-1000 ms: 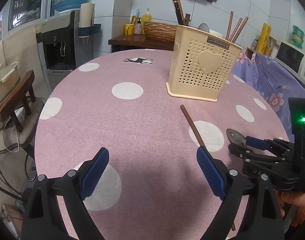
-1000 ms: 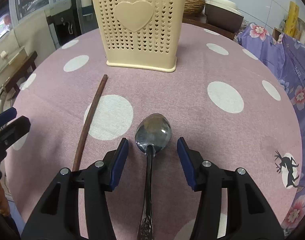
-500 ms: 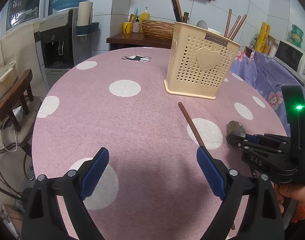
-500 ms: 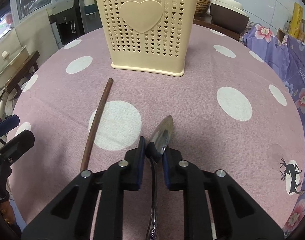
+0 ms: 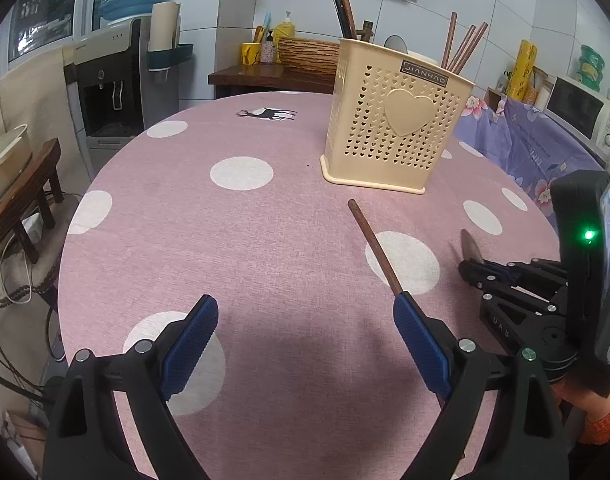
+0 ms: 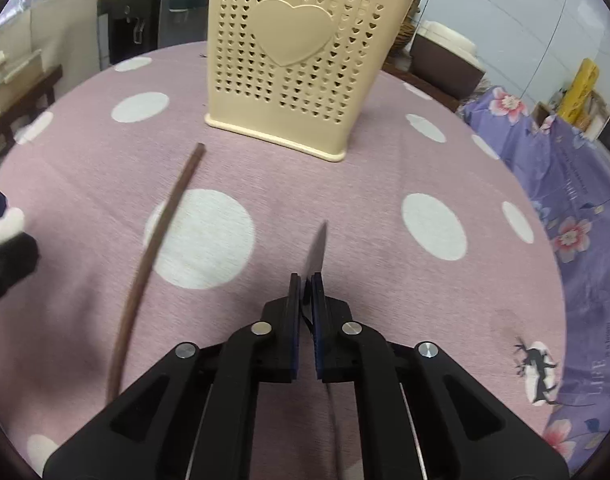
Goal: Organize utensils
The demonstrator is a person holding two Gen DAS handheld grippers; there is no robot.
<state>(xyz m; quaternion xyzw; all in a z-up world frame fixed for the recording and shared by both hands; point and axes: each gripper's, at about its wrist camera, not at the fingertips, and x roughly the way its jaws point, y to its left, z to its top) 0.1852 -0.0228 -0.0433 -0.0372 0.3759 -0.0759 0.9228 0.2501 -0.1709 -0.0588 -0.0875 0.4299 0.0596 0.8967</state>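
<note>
Since approx a sec ago the right claw [image 6: 306, 294] has gone from jaws wide either side of the steel spoon [image 6: 317, 250] to clamped on its neck, and the bowl, then flat on the pink polka-dot table [image 6: 345, 208], is turned on edge w/ its tip off the cloth; left claw [image 5: 305, 344] unchanged, jaws wide w/ nothing between them.

Key relation: the cream plastic utensil basket w/ heart cut-outs [image 6: 289, 60] stands straight ahead of the right claw, further across the table; spoon's long axis runs along the claw's pointing line, bowl leading toward the basket, handle trailing back under the claw; so, I'd judge, next is lift, tip upright, drop in from above.

Right claw is nearer the basket's front; left is off to the side, near the brown wooden chopstick [image 5: 375, 246], which lies on the table angled toward the basket, its near end hidden behind that claw's right finger.

Basket holds several brown chopsticks [image 5: 463, 46] standing at its right end; something pale and rounded pokes above the rim, can't tell what.
</note>
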